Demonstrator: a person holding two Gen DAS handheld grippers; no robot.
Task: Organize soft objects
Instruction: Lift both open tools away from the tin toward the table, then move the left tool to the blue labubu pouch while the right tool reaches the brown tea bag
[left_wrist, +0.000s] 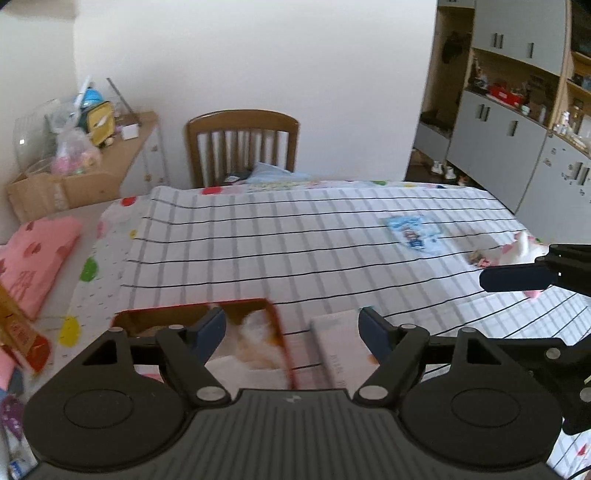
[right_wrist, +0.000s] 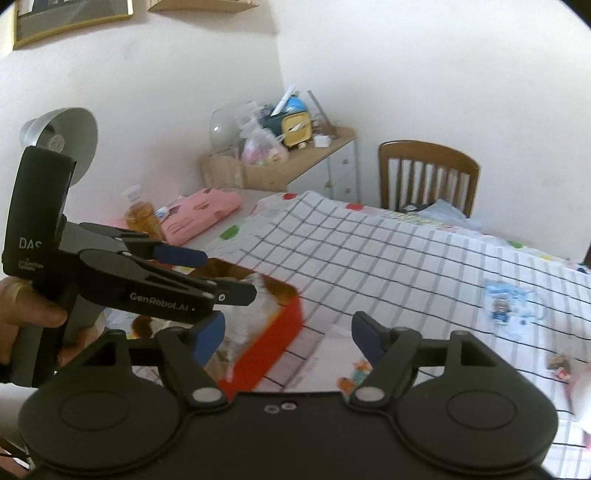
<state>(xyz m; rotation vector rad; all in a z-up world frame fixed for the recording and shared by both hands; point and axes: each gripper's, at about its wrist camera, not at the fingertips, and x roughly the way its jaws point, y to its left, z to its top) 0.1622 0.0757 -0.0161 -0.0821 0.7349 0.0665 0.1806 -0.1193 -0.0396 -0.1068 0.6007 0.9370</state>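
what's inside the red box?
Inside the red box lies a fluffy white-and-orange soft item, blurred. The left gripper, open, covers the box's near part; its contents there are hidden.

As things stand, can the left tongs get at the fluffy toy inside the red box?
Probably yes. The left tongs are open and empty right above the red box, whose top is open, with the fluffy toy exposed between the fingers. Nothing covers it.
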